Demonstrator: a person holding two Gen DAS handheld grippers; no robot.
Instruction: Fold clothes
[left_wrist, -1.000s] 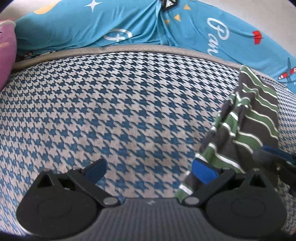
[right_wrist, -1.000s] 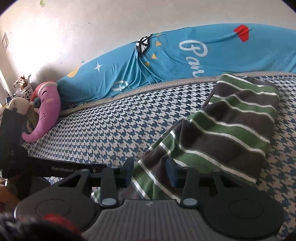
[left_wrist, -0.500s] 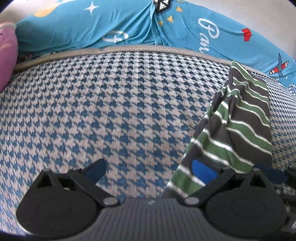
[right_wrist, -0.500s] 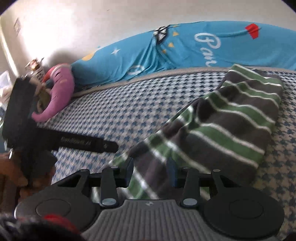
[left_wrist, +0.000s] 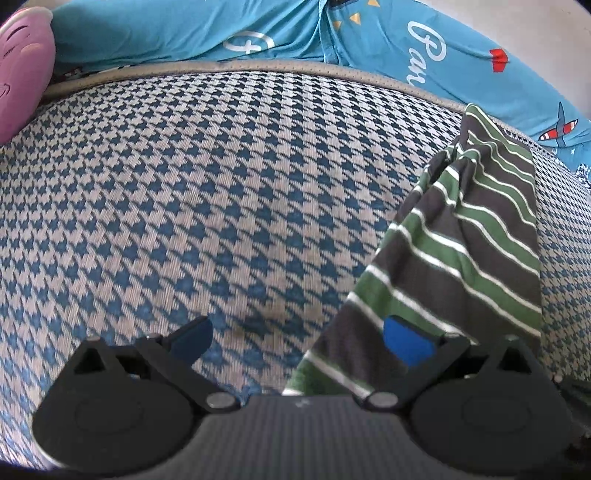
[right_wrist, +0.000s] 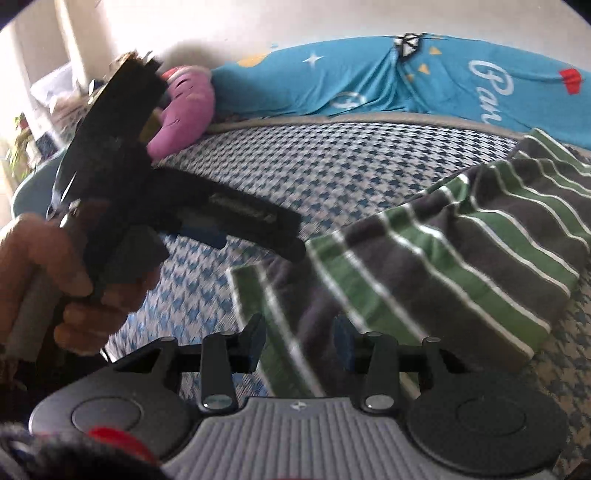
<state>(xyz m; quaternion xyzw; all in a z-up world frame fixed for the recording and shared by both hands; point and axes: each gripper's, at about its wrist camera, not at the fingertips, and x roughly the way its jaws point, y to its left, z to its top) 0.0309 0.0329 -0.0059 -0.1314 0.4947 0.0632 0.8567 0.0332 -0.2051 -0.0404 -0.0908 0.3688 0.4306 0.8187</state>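
The right gripper (right_wrist: 299, 339), clenched on the striped shirt (right_wrist: 443, 258), has lifted its near edge off the bed (left_wrist: 221, 184). The left gripper (left_wrist: 295, 339) stays released beside it, so a fold seems underway.

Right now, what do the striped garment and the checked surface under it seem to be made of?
Striped garment: probably soft knit jersey, matte; it drapes and wrinkles loosely. Houndstooth surface: likely a coarser woven mat or cover, since a visible weave grain runs through it, with a plain taped edge.
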